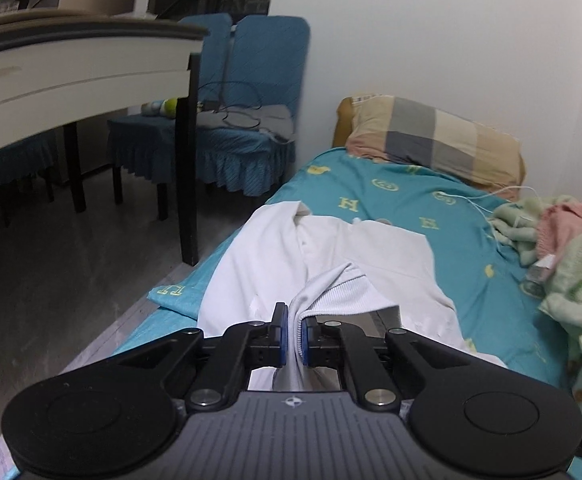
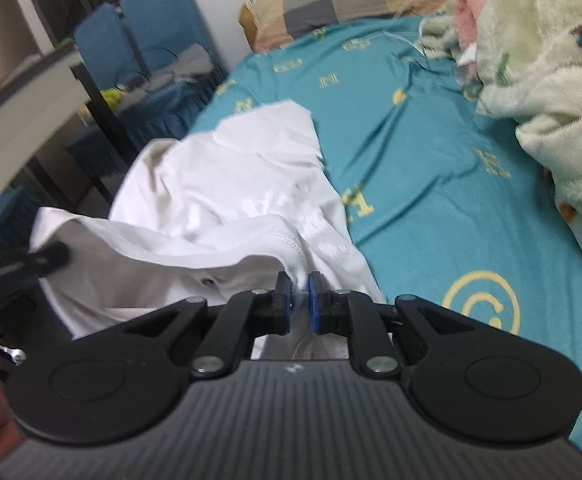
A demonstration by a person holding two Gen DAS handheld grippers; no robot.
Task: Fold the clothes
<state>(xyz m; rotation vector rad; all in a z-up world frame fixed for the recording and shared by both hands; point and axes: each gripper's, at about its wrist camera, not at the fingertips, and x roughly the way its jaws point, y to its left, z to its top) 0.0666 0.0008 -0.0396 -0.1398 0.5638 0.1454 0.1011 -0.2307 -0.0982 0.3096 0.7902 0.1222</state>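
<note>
A white polo shirt (image 1: 331, 248) lies along the near edge of a bed with a teal sheet (image 1: 403, 200). My left gripper (image 1: 293, 318) is shut on a ribbed white edge of the shirt, pinched between its blue pads. In the right wrist view the same shirt (image 2: 227, 184) lies rumpled on the sheet (image 2: 431, 152), with a button placket showing near the fingers. My right gripper (image 2: 299, 286) is shut on a stitched fold of the shirt. The left gripper shows as a dark blur at the left edge (image 2: 47, 260), at the shirt's other end.
A checked pillow (image 1: 435, 136) lies at the head of the bed by the white wall. Fluffy green and pink blankets (image 1: 571, 248) are heaped on the right. A white table (image 1: 75, 68) and blue-covered chairs (image 1: 231, 120) stand left of the bed over dark floor.
</note>
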